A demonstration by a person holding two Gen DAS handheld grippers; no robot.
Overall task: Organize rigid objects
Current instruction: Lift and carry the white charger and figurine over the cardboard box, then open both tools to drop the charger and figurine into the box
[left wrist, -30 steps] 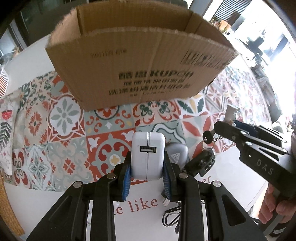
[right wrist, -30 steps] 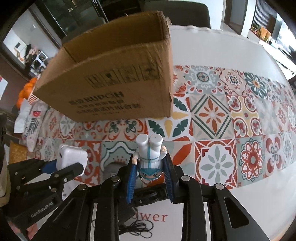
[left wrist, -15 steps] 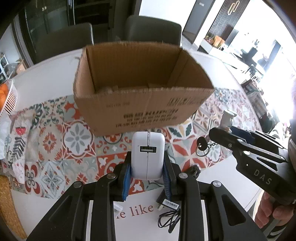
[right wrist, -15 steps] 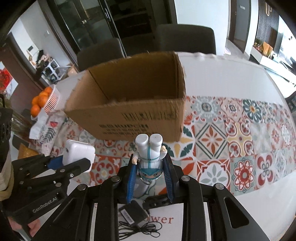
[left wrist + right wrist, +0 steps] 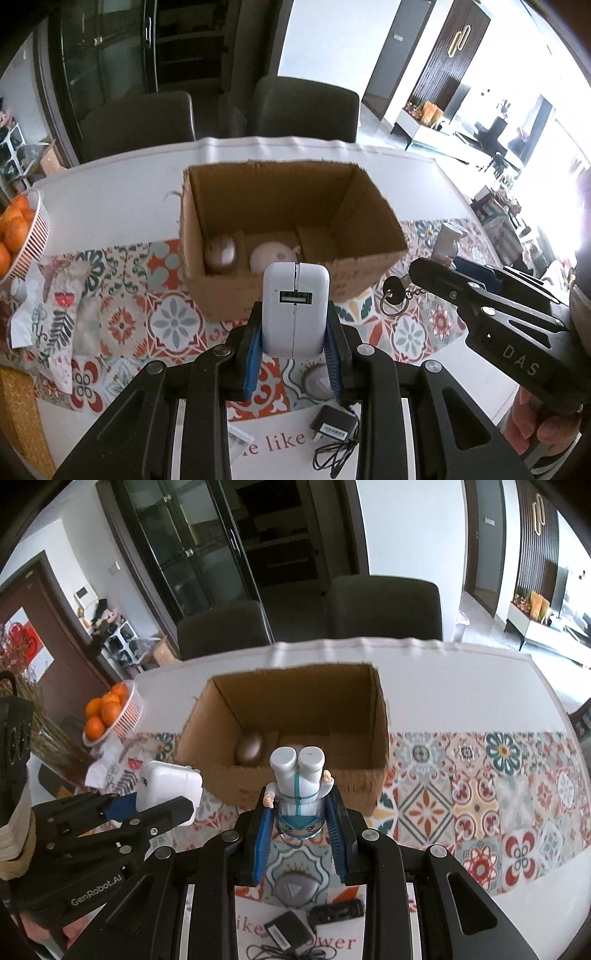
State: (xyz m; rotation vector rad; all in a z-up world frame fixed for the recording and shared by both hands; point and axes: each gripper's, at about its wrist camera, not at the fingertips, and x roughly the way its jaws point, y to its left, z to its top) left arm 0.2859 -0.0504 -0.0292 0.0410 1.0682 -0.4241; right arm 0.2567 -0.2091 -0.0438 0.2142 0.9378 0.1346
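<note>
An open cardboard box (image 5: 207,206) (image 5: 380,716) stands on the patterned runner. Inside lie a brown oval object (image 5: 221,252) (image 5: 249,748) and a pale pink round toy (image 5: 273,256). My left gripper (image 5: 294,347) is shut on a white USB charger (image 5: 294,308) (image 5: 168,788), held above the table just short of the box's near wall. My right gripper (image 5: 301,812) (image 5: 436,269) is shut on a white-and-teal figurine keychain (image 5: 299,786), upside down; its key ring (image 5: 393,299) dangles below.
On the table below lie a grey round disc (image 5: 317,384) (image 5: 295,888), a black adapter with cable (image 5: 334,428) (image 5: 286,932), a small black object (image 5: 336,910) and printed paper. A basket of oranges (image 5: 20,236) (image 5: 110,712) stands left. Two chairs stand behind the table.
Both grippers have risen with their loads, so the box now shows from above with its inside and contents visible. Both grips are unchanged.
</note>
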